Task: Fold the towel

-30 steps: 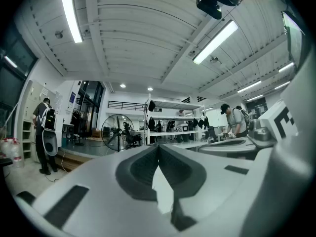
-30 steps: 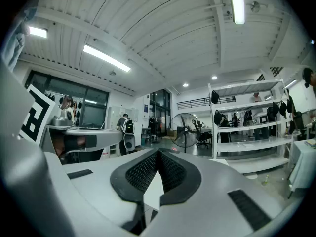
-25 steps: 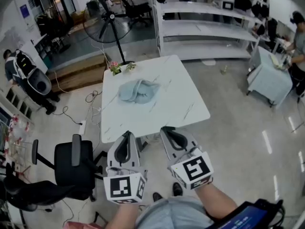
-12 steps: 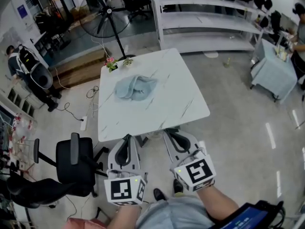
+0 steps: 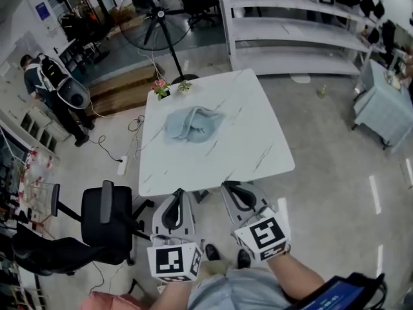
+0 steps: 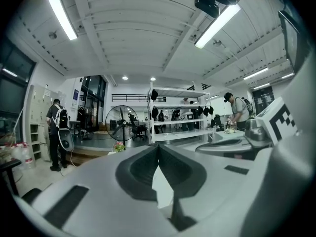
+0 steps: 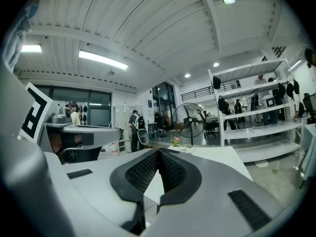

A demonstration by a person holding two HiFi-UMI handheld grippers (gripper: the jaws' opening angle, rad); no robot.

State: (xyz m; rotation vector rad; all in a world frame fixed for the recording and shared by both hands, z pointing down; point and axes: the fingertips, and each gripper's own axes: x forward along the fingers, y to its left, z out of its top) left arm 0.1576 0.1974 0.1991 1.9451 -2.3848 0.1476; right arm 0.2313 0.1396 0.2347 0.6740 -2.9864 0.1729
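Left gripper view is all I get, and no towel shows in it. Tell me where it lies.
Observer: The towel lies crumpled on the white table, a little left of its middle.
Operator: Give me the right gripper's state.
Observer: The right gripper is shut and empty.
Operator: Say how both grippers stand to the table.
Observer: The left gripper and the right are at the table's near edge, well apart from the towel.

No legible text anywhere — the blue wall sign [image 5: 42, 10] seems too small to read.
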